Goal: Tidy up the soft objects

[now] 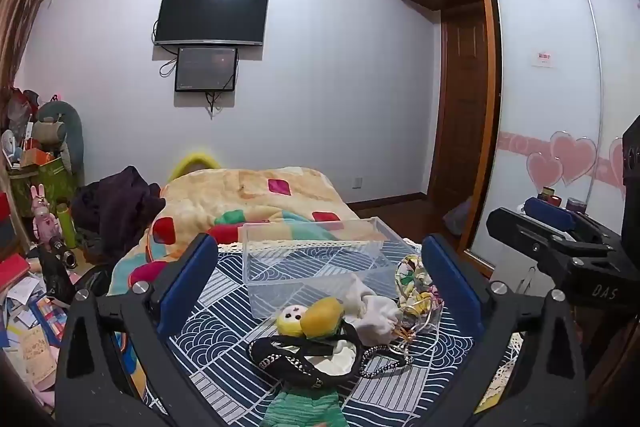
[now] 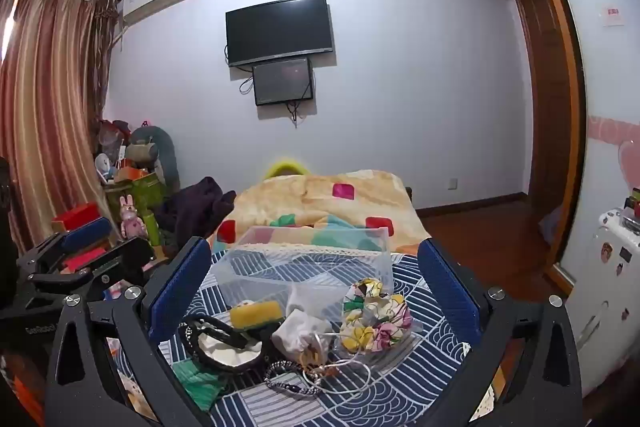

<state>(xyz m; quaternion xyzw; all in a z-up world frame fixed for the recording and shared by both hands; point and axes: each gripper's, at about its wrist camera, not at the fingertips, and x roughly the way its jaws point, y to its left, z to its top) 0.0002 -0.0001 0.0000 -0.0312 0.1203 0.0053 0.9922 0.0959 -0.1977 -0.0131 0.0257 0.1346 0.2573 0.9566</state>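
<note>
nearby, clear bin [image 1: 312, 255] behind soft pile [image 1: 340, 331], both tongs [image 1: 320, 283] [image 2: 316, 287] wide apart, empty

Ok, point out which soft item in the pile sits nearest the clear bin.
The white cloth: its upper edge reaches the clear bin, while the floral scrunchie and yellow plush lie further back.

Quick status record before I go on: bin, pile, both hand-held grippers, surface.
bin: clear plastic bin, upright, looks empty, at the far side of the pile
pile: floral scrunchie, yellow sponge, white cloth, black headband, loose in front of the bin
left hand-held gripper: open, holding nothing
right hand-held gripper: open, holding nothing
surface: blue patterned cloth
</note>
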